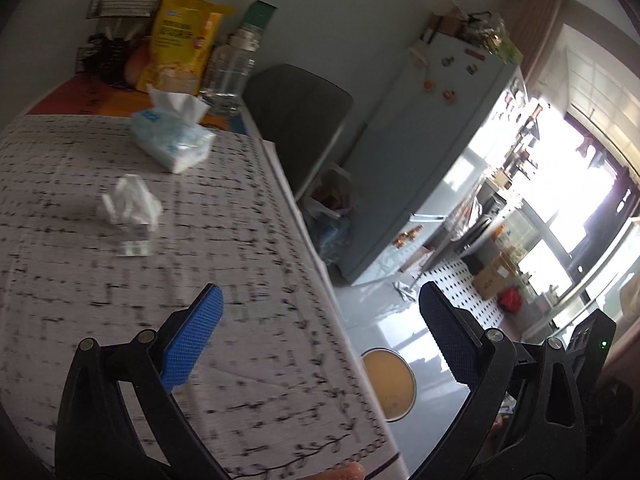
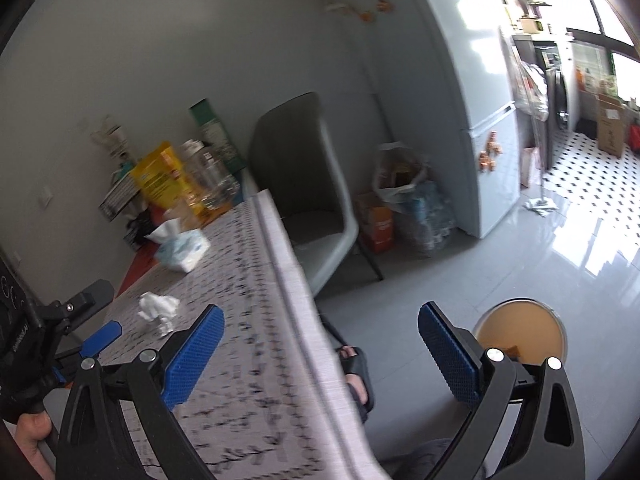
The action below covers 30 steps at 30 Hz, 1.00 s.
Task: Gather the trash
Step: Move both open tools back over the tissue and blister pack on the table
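crumpled tissue (image 1: 131, 205) on table (image 1: 248, 240), foot (image 2: 354, 376) right-view only

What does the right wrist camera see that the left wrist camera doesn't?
Only the right wrist view shows a foot in a black sandal under the table edge, an orange box beside the chair, and the left hand-held gripper from the side.

Only the left wrist view shows the clutter on top of the fridge and a small label lying by the crumpled tissue.

Both show the crumpled tissue, the tissue pack, the yellow bag, the grey chair and the round bin on the floor.
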{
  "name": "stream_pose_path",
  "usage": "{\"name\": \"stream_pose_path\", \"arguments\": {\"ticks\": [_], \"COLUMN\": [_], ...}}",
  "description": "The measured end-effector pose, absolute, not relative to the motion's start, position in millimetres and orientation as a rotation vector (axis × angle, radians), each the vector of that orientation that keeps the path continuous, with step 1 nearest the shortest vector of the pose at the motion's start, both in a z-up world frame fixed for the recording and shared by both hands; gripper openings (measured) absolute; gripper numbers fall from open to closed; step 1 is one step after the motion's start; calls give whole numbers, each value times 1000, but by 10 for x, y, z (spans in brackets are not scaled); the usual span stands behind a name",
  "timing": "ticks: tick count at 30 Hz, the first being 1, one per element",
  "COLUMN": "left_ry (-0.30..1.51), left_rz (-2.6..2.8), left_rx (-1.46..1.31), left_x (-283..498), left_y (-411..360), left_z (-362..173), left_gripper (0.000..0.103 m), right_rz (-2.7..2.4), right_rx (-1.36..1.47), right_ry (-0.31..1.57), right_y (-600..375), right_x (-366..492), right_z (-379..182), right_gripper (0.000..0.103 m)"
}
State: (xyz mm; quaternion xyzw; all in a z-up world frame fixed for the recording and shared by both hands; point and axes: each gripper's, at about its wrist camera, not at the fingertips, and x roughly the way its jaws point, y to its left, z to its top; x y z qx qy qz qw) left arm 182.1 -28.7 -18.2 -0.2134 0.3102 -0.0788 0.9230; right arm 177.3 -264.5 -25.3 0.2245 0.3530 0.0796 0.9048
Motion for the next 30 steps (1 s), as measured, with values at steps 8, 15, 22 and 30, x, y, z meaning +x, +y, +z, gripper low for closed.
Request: {"name": "stream_pose_path", "arguments": {"ticks": [8,15,22,30], "left_ry": [635,628,640,617], "left_rz": [-86,-40,-3,45], "left_rx": [-486,-522,-552,-593], "left_x": [1597,1480,1436,1384], "left_y": [291,689,928,1249], "left_z": [-339,-416,-537,-601], "left_gripper": [97,97,97,97], "right_rz": [264,316,342,378], "right_rx": [421,414,316,311], "right_ry": [771,777,794,810], "right_y": [-1997,-1665,-1370,-1247], "right_x": [1780,1793,1839,1881], "right_z": [-298,-285,-240,-279], "right_gripper": [95,95,95,95]}}
